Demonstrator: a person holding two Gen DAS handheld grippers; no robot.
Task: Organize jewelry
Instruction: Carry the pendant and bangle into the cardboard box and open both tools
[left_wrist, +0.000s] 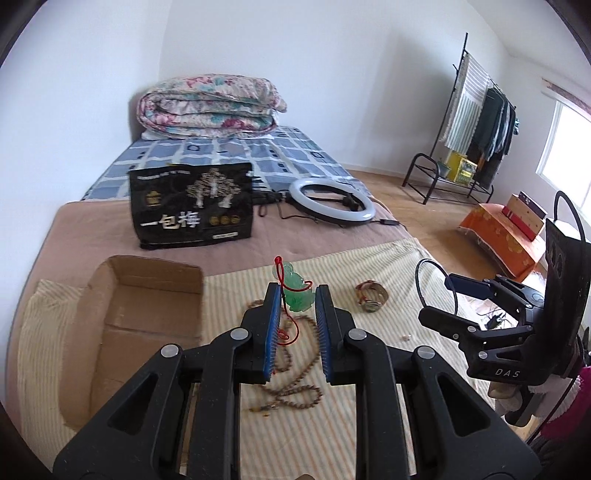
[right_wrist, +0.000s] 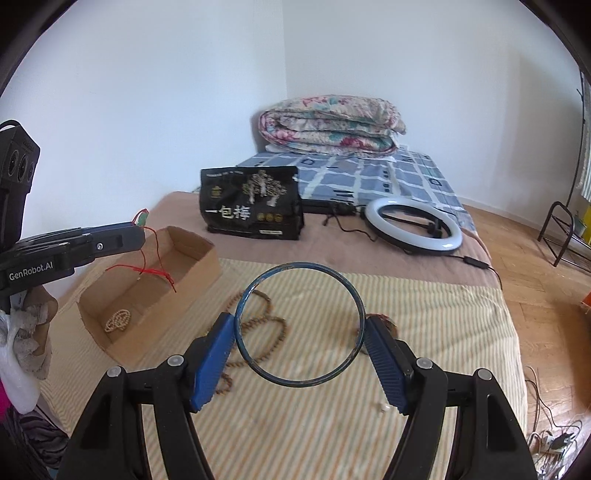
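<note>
Left tongs (left_wrist: 297, 295) narrowly parted, right tongs (right_wrist: 300, 334) wide, both tilted down.

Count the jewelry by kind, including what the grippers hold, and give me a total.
Bangles: 2 (blue bangle, patterned bangle)
Bead strings: 2 (brown bead string, pale bead string)
Pendants: 1 (green pendant on a red cord)
Small pale piece, too small to identify: 1
Total: 6

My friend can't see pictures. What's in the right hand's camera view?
The right gripper holds a dark blue bangle between its blue fingers above a striped cloth on a bed. Left of it, the left gripper dangles a red cord over a cardboard box with a pale bead bracelet inside.
</note>
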